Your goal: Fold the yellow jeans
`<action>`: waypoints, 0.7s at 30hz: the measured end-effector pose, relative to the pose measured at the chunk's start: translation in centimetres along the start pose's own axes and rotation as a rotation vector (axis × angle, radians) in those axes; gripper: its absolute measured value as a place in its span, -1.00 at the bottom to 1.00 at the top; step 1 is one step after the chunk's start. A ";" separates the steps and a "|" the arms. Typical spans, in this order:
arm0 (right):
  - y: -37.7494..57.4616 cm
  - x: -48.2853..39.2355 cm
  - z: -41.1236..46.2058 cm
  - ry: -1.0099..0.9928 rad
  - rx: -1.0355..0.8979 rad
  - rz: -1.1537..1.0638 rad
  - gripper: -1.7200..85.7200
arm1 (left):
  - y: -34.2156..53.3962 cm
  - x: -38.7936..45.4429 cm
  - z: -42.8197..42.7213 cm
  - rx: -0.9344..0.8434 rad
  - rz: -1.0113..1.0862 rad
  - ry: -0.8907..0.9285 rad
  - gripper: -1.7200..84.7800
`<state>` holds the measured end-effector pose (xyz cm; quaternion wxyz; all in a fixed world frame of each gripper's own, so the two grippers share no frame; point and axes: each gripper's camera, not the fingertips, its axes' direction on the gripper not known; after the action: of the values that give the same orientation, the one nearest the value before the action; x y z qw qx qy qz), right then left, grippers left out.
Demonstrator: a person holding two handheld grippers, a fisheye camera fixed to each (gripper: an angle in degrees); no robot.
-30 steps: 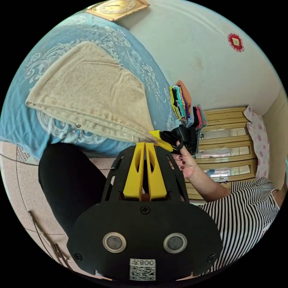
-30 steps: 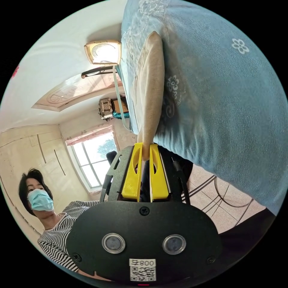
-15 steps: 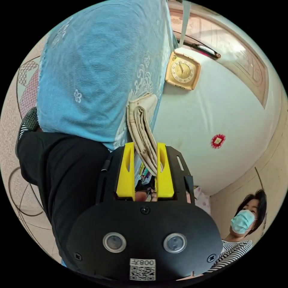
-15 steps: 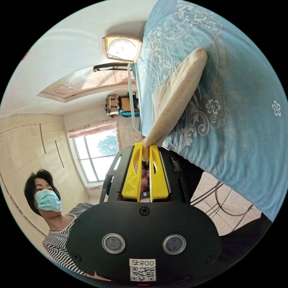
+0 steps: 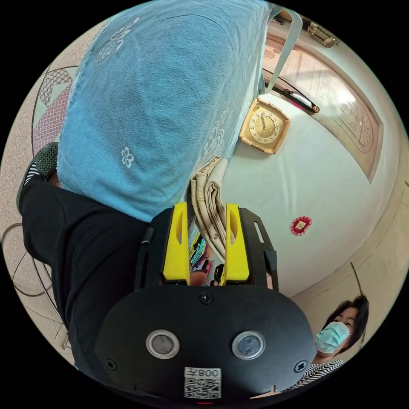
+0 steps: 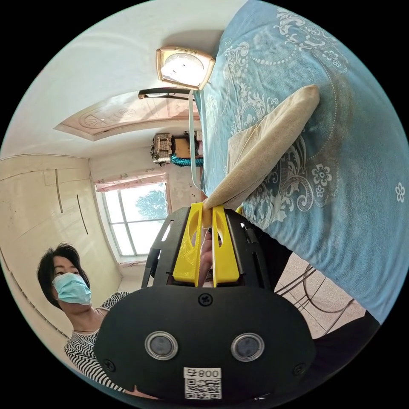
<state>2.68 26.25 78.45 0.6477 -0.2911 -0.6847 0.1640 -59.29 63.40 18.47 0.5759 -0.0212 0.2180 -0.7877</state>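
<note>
Yellow jeans [image 6: 272, 136], pale tan-yellow, lie folded into a thick bundle on the blue patterned bed [image 6: 341, 179]; in the right gripper view they run from 1 o'clock down toward centre; right hand-held gripper [image 6: 206, 215] clenched on the near corner, both jaws pressing on the cloth; left hand-held gripper [image 5: 205, 221] released, jaws well apart, stacked edge of the jeans [image 5: 211, 200] sits between them and looks to touch the jaw at the 3 o'clock side, not pinched; wall clock [image 5: 264, 125] at 1 o'clock in the left gripper view; person in a striped top [image 6: 85, 345] at 8 o'clock in the right gripper view; handling judgement: denim is soft but hefty, several layers, will sag and slip apart if held by one layer; best grasp is across the whole stacked edge near the corners, one gripper each end; seams and rivets stiffen the edge, so it should grip well.
</note>
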 end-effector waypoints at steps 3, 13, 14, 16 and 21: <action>0.4 -0.3 0.1 -0.001 0.002 0.005 -0.92 | -0.3 0.7 -0.1 0.005 0.008 0.000 -0.66; 2.9 -0.5 -0.8 0.001 0.010 0.028 -0.92 | -0.4 2.5 0.6 -0.031 0.005 -0.101 -0.74; 3.3 -0.4 -1.0 0.010 0.008 0.032 -0.92 | -0.2 2.8 0.8 -0.033 0.008 -0.109 -0.75; 4.1 -0.2 -1.5 0.024 0.006 0.041 -0.92 | 0.2 3.3 1.0 -0.037 0.021 -0.123 -0.76; 6.5 0.8 -3.1 0.015 0.019 0.080 -0.92 | 1.8 5.3 2.1 -0.058 0.060 -0.141 -0.78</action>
<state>6.98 31.29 75.54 0.6485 -0.3134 -0.6661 0.1938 -58.83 57.48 18.60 0.6124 -0.0867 0.2000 -0.7599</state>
